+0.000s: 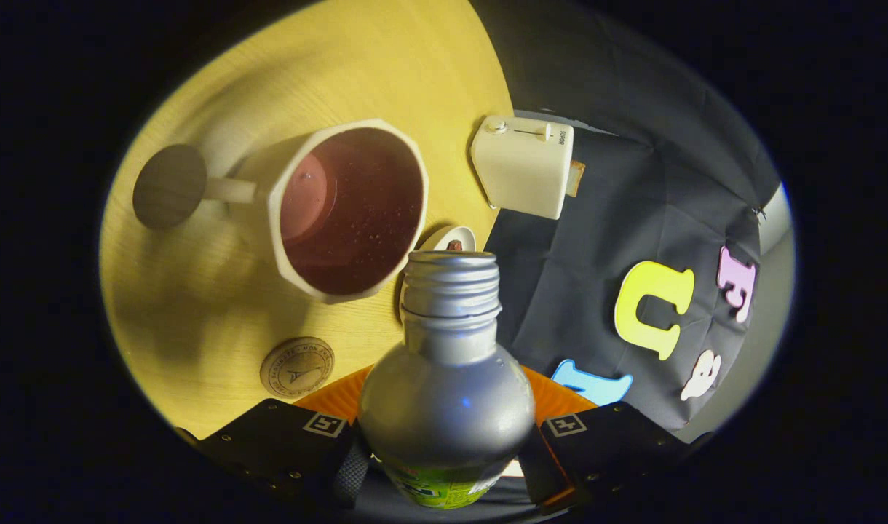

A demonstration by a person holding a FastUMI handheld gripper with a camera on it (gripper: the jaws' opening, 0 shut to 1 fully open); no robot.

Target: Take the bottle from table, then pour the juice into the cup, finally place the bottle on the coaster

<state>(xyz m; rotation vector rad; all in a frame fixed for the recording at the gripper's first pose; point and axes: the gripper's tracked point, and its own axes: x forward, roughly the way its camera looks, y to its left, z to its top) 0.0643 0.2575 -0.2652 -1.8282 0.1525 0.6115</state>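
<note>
A silver metal bottle (448, 393) with a bare threaded neck and no cap sits between my fingers, and my gripper (444, 455) is shut on its lower body near the green label. Its mouth points at the near rim of a cream faceted cup (284, 211) just ahead, which holds dark red juice (357, 211). The cup's handle ends in a round wooden disc (169, 185). A small round cork coaster (296, 367) lies on the yellow wooden table (196, 313), beside the bottle's shoulder. An orange ribbed disc (335, 397) shows behind the bottle's body.
A cream box-shaped device (524, 167) with a slider stands beyond the bottle, at the table's edge. A small white dish (448, 236) with something brown in it peeks out just past the bottle's mouth. Black cloth (575, 276) hangs beyond the table edge.
</note>
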